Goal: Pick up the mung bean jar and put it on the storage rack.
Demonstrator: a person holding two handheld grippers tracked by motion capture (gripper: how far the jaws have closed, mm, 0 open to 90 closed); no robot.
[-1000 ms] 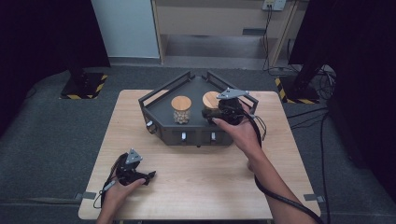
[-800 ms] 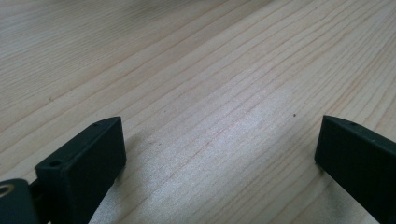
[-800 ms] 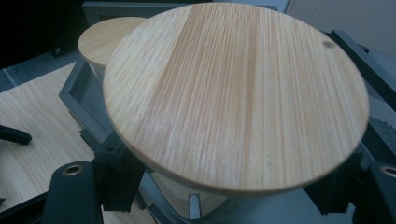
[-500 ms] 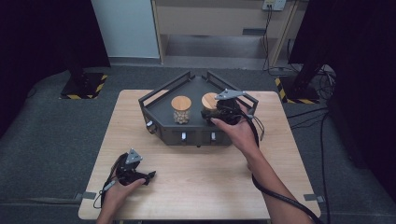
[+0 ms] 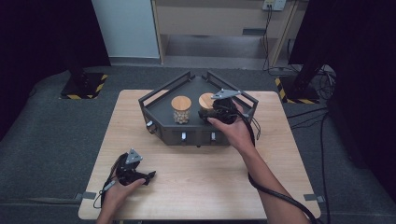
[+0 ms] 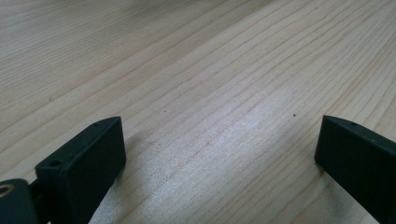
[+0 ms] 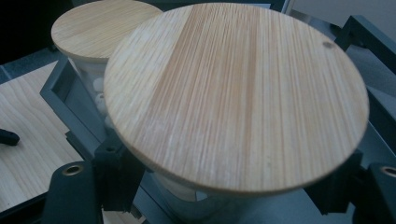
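Note:
Two glass jars with round wooden lids are in a dark angular tray (image 5: 159, 95) at the back of the wooden table. My right gripper (image 5: 211, 113) is shut on the body of the right jar (image 5: 205, 100), just under its lid. In the right gripper view that lid (image 7: 238, 93) spreads over both jaws of the right gripper (image 7: 224, 184), and the left jar (image 7: 100, 28) stands behind it with pale pieces inside. The left jar (image 5: 181, 109) stands free in the tray. My left gripper (image 5: 148, 176) rests on the table near the front left, open, with bare wood between the jaws of the left gripper (image 6: 219, 149).
The tray has low rail walls and small knobs on its front face (image 5: 183, 136). Bare tabletop (image 5: 201, 182) lies between the tray and the front edge. A cable (image 5: 275, 196) trails from the right gripper along the person's forearm.
The right gripper, with the jar in it, has shifted slightly to the left. The left gripper has stayed where it was.

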